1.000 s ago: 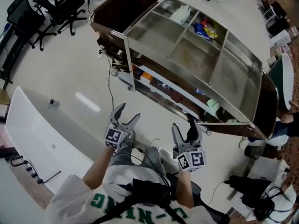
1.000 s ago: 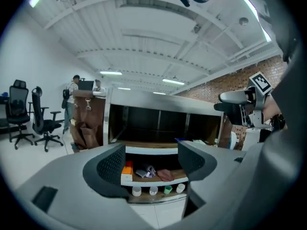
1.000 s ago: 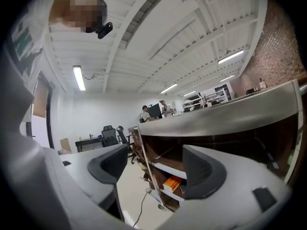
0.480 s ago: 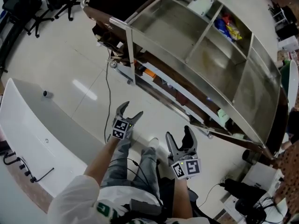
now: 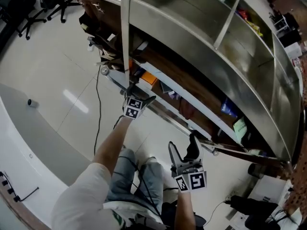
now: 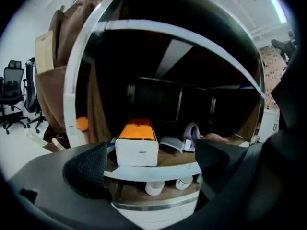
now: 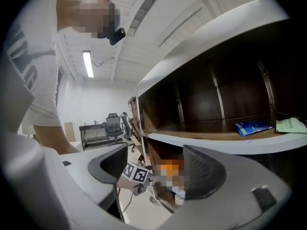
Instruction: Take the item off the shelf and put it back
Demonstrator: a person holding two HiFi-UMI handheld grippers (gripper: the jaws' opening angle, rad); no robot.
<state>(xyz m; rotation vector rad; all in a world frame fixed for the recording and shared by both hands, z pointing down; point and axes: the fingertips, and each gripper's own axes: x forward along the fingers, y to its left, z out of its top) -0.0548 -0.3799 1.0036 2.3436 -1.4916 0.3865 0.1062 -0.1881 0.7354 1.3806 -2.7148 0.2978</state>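
An orange-topped white box (image 6: 137, 143) lies on the lower wooden shelf (image 6: 158, 166) of the metal-framed rack (image 5: 125, 37). My left gripper (image 6: 151, 159) faces it from just in front of the shelf edge. Its jaws are opening wide, and the box sits beyond the tips, untouched. In the head view the left gripper (image 5: 136, 99) reaches in at the rack's lower level, next to the orange box (image 5: 149, 78). My right gripper (image 5: 184, 150) hangs back near my legs, open and empty. The right gripper view (image 7: 156, 162) looks past its jaws at the left gripper's marker cube (image 7: 136, 174).
A purple-and-white item (image 6: 192, 135) lies right of the box, and white cups (image 6: 154, 188) stand on the level below. A blue packet (image 5: 229, 108) and a green packet (image 5: 240, 127) lie on a shelf further right. A cable (image 5: 98, 109) crosses the floor; office chairs (image 5: 48, 4) stand at the left.
My left arm has stretched forward from beside my legs to the rack's lower shelf. The head view has moved nearer to the rack. The right gripper has stayed low and open.
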